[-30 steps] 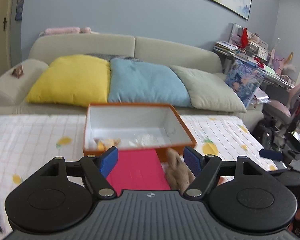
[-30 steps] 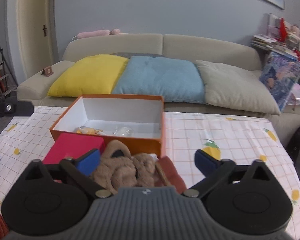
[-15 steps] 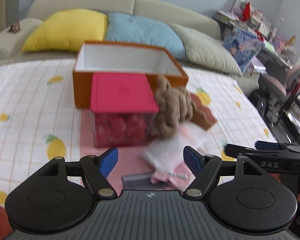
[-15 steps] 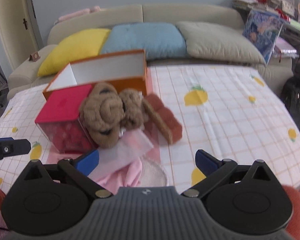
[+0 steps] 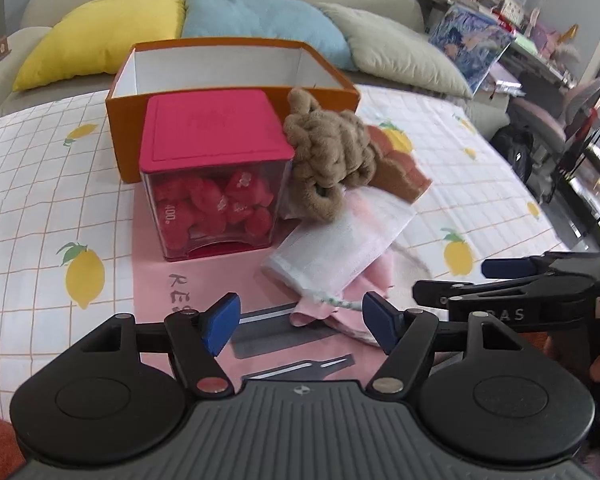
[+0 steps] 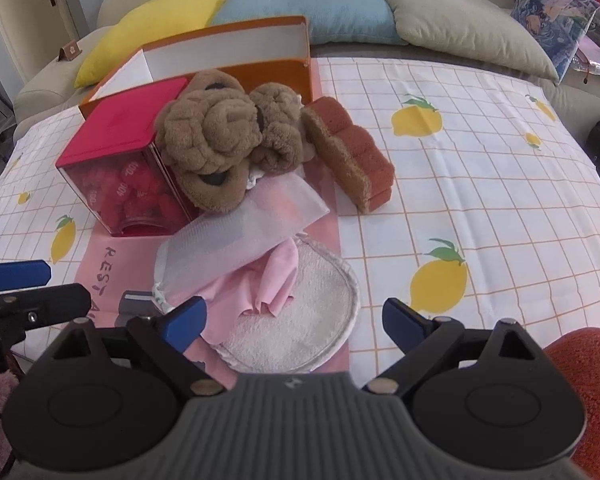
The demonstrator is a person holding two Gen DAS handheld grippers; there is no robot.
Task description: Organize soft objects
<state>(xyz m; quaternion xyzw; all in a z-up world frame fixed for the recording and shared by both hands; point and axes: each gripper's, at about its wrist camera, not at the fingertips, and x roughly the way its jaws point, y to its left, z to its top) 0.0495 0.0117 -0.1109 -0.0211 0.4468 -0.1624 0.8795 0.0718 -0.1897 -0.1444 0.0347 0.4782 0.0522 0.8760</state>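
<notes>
**Both grippers above the soft pile**

The left gripper (image 5: 299, 322) has its jaws wide and empty; they have just been closing a little. Ahead of it lies a white mesh cloth (image 5: 340, 240) on a pink cloth (image 6: 272, 280). The right gripper (image 6: 294, 326) is also wide, just narrowing, holding nothing, with a round pad (image 6: 300, 320) between its fingers and brown plush slippers (image 6: 220, 140) further ahead, beside the red-lidded box (image 6: 128, 120)

Soft things we see heaped on the table (image 6: 480, 184)

Behind stands the open box (image 6: 260, 68); before it the lidded container (image 6: 120, 148), with the plush toy (image 6: 216, 140) to its right and the sponge (image 6: 352, 152) beyond; nearer us, mesh bag (image 6: 240, 232) over cloth (image 6: 268, 284) and pad (image 6: 300, 320)
</notes>
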